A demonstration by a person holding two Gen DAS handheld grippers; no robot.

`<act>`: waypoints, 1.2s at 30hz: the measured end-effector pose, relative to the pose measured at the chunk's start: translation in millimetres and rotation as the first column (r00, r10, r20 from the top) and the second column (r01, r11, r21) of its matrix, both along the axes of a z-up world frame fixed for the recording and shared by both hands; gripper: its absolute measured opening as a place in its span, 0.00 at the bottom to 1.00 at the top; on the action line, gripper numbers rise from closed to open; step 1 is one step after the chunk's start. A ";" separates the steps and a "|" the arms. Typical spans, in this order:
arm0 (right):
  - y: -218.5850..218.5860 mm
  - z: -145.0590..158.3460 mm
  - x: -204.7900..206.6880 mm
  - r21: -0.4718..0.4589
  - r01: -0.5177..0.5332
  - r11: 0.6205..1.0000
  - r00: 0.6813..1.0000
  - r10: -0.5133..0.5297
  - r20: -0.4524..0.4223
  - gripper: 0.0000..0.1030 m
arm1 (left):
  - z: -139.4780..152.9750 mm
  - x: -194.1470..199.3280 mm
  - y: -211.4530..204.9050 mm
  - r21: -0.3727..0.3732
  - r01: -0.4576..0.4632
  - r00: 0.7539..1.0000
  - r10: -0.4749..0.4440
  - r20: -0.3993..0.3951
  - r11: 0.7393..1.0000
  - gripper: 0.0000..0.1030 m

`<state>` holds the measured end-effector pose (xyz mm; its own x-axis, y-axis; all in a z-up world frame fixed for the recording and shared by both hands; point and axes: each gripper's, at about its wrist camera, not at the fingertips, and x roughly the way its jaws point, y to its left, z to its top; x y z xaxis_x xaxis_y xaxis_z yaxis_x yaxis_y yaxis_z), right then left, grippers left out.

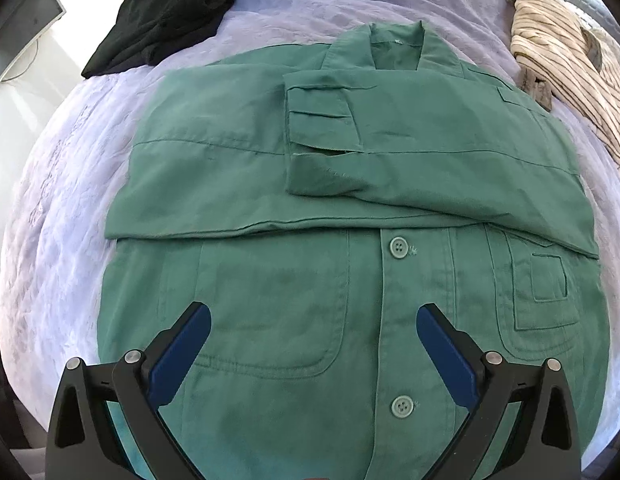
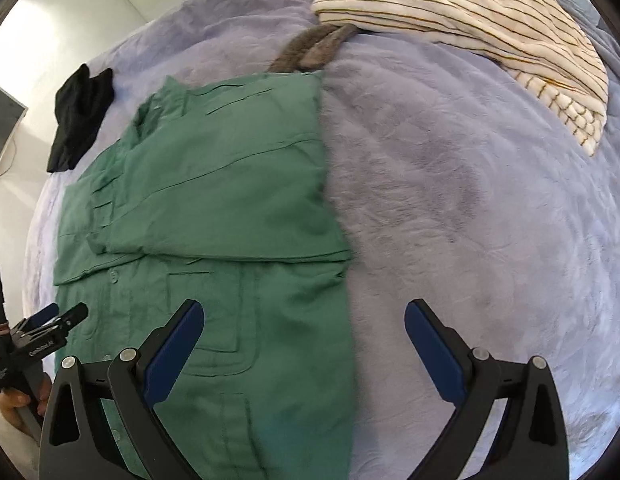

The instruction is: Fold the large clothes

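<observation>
My left tongs (image 1: pixel 314 320) hang spread and empty over the green shirt (image 1: pixel 350 184), sleeves folded across, mid-blanket (image 2: pixel 470 200). My right tongs (image 2: pixel 303 316), spread too, straddle its right edge.

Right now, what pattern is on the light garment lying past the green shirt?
Cream with thin brown stripes; the striped garment shows best in the right wrist view.

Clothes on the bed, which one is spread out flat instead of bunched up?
The green shirt, sleeves folded across its chest. The black garment and striped one lie crumpled.
</observation>
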<state>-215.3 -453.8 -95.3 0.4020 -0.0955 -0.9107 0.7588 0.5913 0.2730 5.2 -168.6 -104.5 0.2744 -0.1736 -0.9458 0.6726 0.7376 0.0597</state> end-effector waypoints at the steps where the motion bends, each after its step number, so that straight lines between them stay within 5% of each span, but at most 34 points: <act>1: 2.4 0.9 0.9 0.001 0.000 1.000 1.000 0.000 0.001 0.98 | 0.1 0.7 2.5 -0.002 -0.002 1.000 0.002 -0.004 1.000 1.00; 23: 109.6 22.2 9.1 -0.015 0.025 1.000 0.990 -0.027 -0.136 1.00 | 11.2 2.9 132.5 0.058 -0.002 0.998 0.006 -0.063 0.998 1.00; 36: 163.8 32.6 -12.1 0.150 0.072 0.986 0.996 -0.063 -0.065 1.00 | 13.7 -9.0 198.9 0.090 -0.022 0.989 0.035 -0.147 0.996 1.00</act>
